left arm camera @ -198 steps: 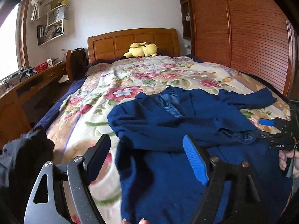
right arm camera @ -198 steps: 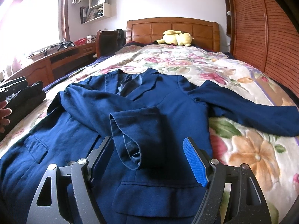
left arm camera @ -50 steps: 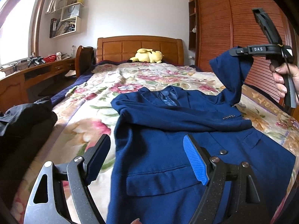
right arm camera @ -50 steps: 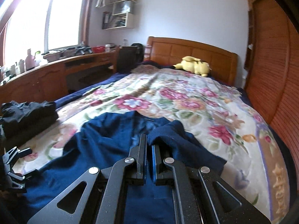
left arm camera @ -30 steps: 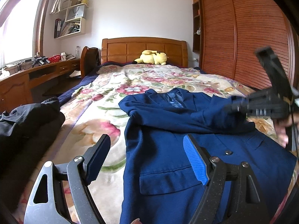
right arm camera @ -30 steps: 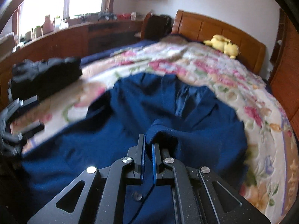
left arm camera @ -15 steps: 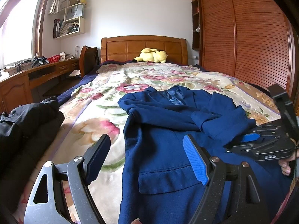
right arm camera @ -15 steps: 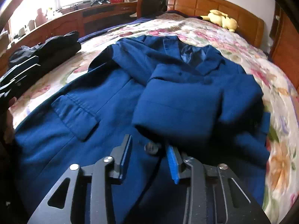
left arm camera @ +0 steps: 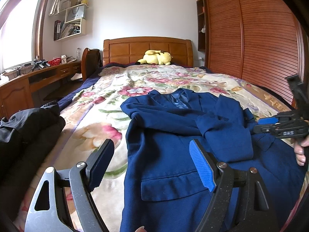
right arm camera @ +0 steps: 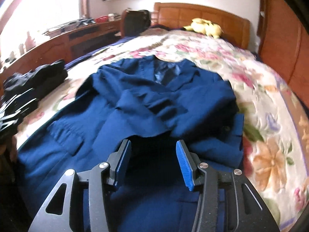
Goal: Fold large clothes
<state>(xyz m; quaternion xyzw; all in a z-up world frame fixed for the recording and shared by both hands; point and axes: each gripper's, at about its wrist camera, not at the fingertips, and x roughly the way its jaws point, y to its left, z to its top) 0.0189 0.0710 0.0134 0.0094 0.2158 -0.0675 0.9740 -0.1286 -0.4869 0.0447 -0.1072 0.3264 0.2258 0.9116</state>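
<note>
A dark blue suit jacket (left arm camera: pixel 173 154) lies face up on the flowered bedspread (left arm camera: pixel 108 100), both sleeves folded across its chest. It also shows in the right wrist view (right arm camera: pixel 154 100). My left gripper (left arm camera: pixel 152 164) is open and empty, low over the jacket's left edge near a flap pocket. My right gripper (right arm camera: pixel 152 160) is open and empty, just short of the cuff of the folded right sleeve (right arm camera: pixel 146 123). It also shows in the left wrist view (left arm camera: pixel 280 127) at the jacket's right side.
A pile of black clothes (left arm camera: pixel 25 131) lies on the bed's left edge. A yellow plush toy (left arm camera: pixel 154 57) rests by the wooden headboard. A desk (left arm camera: pixel 34 81) runs along the left wall. A slatted wooden wardrobe (left arm camera: pixel 251 44) stands to the right.
My right gripper carried the right sleeve across the jacket's chest, laid it down, opened and drew back a little. My left gripper has stayed open and nearly still.
</note>
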